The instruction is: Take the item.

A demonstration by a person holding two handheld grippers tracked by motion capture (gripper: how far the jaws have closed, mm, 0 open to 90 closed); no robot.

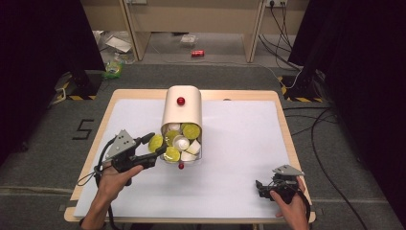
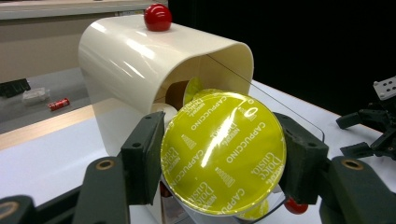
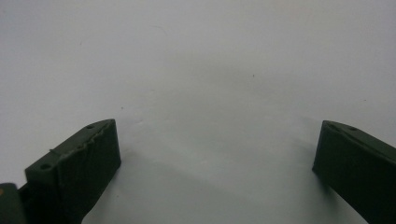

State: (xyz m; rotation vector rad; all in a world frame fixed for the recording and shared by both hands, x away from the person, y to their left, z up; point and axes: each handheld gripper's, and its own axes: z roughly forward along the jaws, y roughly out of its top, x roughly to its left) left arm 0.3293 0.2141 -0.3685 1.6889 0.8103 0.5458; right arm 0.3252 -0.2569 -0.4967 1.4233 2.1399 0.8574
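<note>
A: From above, the left gripper (image 1: 152, 146) holds a yellow capsule (image 1: 155, 143) at the dispenser (image 1: 181, 112) mouth, mid-table.

B: Its own view reads "Cappuccino" on the foil, both pads (image 2: 142, 156) pressing the rim.

A: And the right gripper (image 1: 262, 188)?

B: Near the table's (image 1: 282, 120) front right corner, jaws wide apart over bare white sheet (image 3: 210, 70), gripping nothing. More capsules (image 1: 184, 141) crowd the dispenser behind.

Yellow-green capsule (image 2: 223, 154) with white lettering, cream holder (image 2: 135, 56) with red knob (image 2: 157, 17), black tongs (image 2: 219, 158).
</note>
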